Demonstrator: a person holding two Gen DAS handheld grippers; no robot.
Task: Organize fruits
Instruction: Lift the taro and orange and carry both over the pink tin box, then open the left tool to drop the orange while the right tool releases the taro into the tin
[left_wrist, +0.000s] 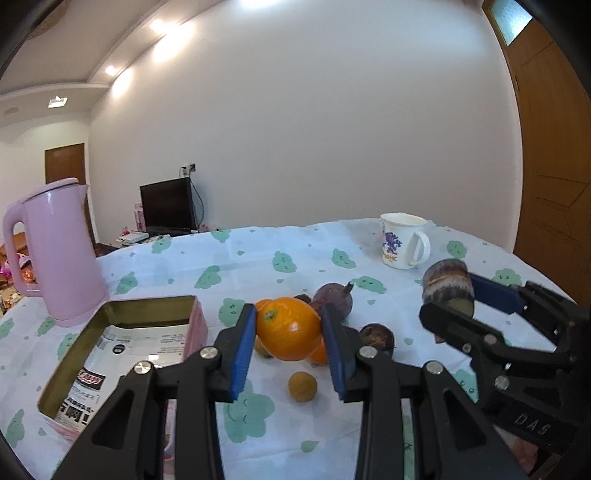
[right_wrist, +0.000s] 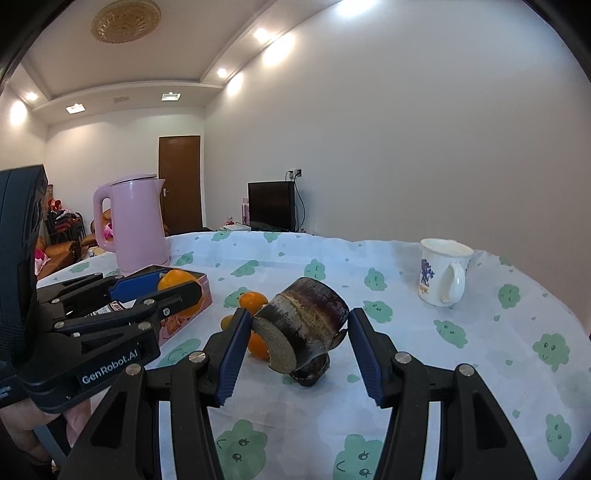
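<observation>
Table (left_wrist: 258, 254): round top under a white cloth printed with green cloud faces; its near edge is cut off behind both grippers.
Kettle (left_wrist: 59, 254): tall, smooth pink jug with handle and lid, standing just behind the tin.
Tin (left_wrist: 110, 343): open rectangular metal box with pink outer walls and a gold inner rim; printed paper lies inside, and its near corner is hidden by the left gripper.
Mug (right_wrist: 441, 273): white, with a blue print, its handle facing the camera, well apart from the fruit.
Left gripper (left_wrist: 290, 332): black frame with ribbed blue pads, pinching an orange (left_wrist: 288, 328) from both sides, clear of the cloth in the right wrist view.
Right gripper (right_wrist: 299, 332): same build, clamped on a sugarcane piece (right_wrist: 306, 325).
Sugarcane piece: short cylinder with streaked purple-brown rind and a pale fibrous cut face, tilted; contact at the right pad is hard to make out.
Fruit pile: more oranges (right_wrist: 253, 301), mostly hidden behind the held fruit; a purple passion fruit (left_wrist: 334, 297) with stalk; a dark round fruit (left_wrist: 376, 334), kind unclear.
Small fruit (left_wrist: 302, 386): round, dull yellow-brown, alone on the cloth below the held orange.
</observation>
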